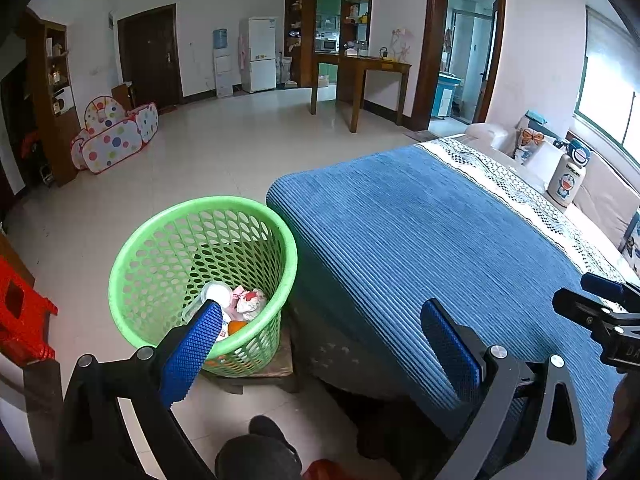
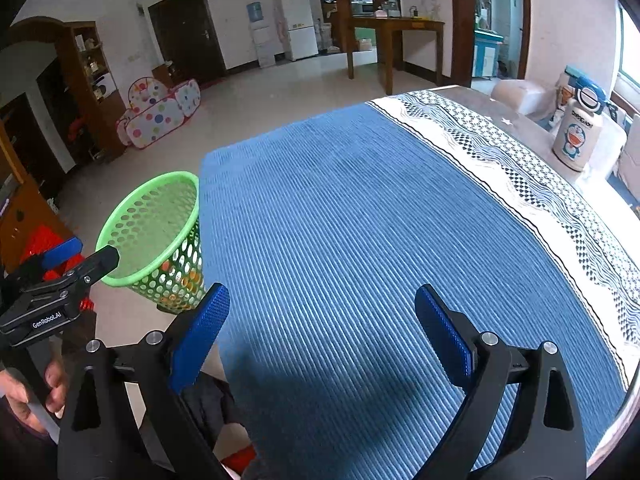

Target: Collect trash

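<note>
A green mesh basket (image 1: 160,248) stands on a low stool beside the blue-covered table (image 1: 420,232). It holds trash: a white cup (image 1: 218,294), crumpled pink-white wrappers (image 1: 250,300) and something orange (image 1: 237,326). My left gripper (image 1: 322,320) is open and empty, its left finger over the basket's near rim, its right finger over the table edge. My right gripper (image 2: 322,306) is open and empty above the blue cloth (image 2: 360,220). The basket also shows in the right wrist view (image 2: 132,236), left of the table. The left gripper (image 2: 60,264) shows there too.
A Doraemon bottle (image 2: 576,136) stands at the table's far right on the patterned cloth (image 2: 520,176). A red stool (image 1: 20,312) is at the left. A polka-dot play tent (image 1: 116,136), shelf, wooden desk (image 1: 360,72) and fridge lie across the tiled floor.
</note>
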A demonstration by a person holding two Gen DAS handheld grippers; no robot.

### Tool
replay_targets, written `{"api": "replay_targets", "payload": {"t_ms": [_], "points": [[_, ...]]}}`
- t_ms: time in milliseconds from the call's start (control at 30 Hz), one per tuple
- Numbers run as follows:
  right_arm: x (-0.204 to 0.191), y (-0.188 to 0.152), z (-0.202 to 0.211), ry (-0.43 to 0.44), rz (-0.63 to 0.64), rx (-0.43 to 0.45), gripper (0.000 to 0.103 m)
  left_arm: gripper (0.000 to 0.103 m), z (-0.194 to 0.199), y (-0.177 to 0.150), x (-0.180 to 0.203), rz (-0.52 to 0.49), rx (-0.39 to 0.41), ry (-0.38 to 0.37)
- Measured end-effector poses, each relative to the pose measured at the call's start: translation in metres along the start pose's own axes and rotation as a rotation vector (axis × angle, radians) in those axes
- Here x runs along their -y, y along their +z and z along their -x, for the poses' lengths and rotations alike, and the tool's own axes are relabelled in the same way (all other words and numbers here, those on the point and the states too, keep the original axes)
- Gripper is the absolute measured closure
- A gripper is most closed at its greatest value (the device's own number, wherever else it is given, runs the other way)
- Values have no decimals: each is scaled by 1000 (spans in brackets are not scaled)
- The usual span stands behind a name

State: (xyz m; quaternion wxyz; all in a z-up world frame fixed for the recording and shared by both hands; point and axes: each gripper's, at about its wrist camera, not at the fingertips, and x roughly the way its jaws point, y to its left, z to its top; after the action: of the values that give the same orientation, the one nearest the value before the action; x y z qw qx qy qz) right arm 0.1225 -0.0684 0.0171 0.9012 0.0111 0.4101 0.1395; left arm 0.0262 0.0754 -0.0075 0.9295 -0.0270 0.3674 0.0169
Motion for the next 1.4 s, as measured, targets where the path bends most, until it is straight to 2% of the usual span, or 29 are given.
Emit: {"api": "replay_targets", "payload": {"t_ms": [800, 1400], "points": [[2, -1, -2, -7, 5, 0, 10, 7, 0, 0, -1, 5, 2, -7], [3, 1, 5, 12, 12, 31, 9, 7, 8, 2, 9, -4, 34, -3]]}}
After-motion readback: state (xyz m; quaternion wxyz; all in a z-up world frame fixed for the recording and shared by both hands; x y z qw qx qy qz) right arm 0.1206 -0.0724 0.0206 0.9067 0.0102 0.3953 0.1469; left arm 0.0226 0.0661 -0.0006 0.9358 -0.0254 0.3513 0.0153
